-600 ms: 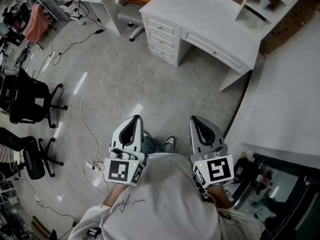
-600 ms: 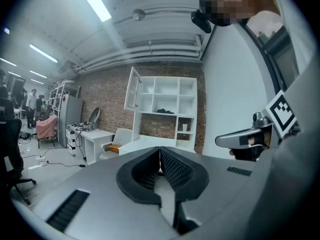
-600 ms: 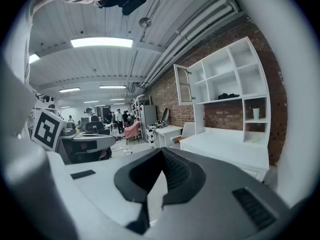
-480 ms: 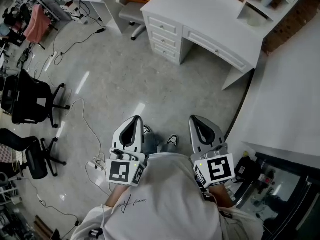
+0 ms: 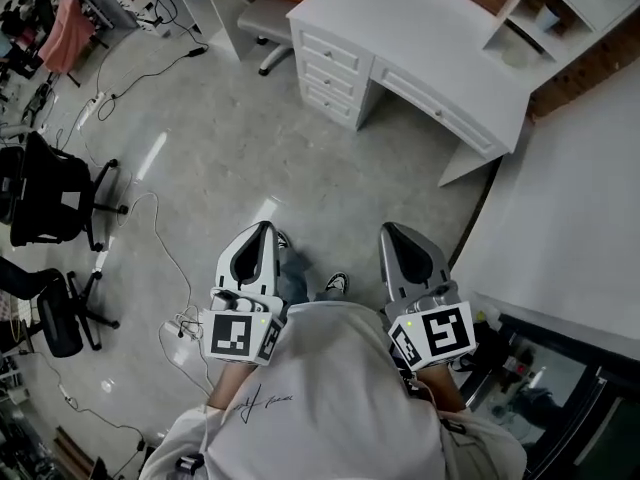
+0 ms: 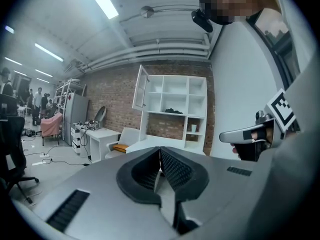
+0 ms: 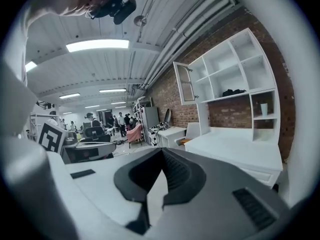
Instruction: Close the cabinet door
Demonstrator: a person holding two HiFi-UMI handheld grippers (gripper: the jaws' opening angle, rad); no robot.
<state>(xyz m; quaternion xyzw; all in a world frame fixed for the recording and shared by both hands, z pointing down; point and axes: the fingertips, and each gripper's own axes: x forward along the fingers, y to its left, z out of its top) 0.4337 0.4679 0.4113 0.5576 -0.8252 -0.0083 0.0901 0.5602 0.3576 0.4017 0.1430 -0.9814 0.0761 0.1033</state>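
Two large things fill the room ahead: the grey floor point(image 5: 250, 158) and, beyond it, a white shelving unit point(image 6: 175, 101) against the brick wall, rising at the back of a white bench point(image 5: 420, 38) with drawers. The cabinet door point(image 6: 141, 86) hangs on the unit's upper left compartment. It seems to be hinged at the unit's left edge, and it stands swung outward and well open. The right gripper view shows the same cabinet door point(image 7: 184, 83) as a white frame round what looks like a glass pane. It is well apart from both tongs, across open floor and above the bench top.

By its look the door is light and stiff and should swing freely, so it calls for a push rather than a grip. The pane is the fragile part. Contact belongs on the painted frame, along the free edge away from the hinges, where the least force turns it. The paint is probably slick, so a flat, steady press would suit better than a poke. At this size I cannot tell whether it has a knob. A slam could rattle the glass, so the last of the swing should be eased in.

The left tongs point(image 5: 262, 228) and right tongs point(image 5: 392, 230) are held low before the person's chest, side by side and pointing forward. Each pair is pressed together with nothing between the pads.
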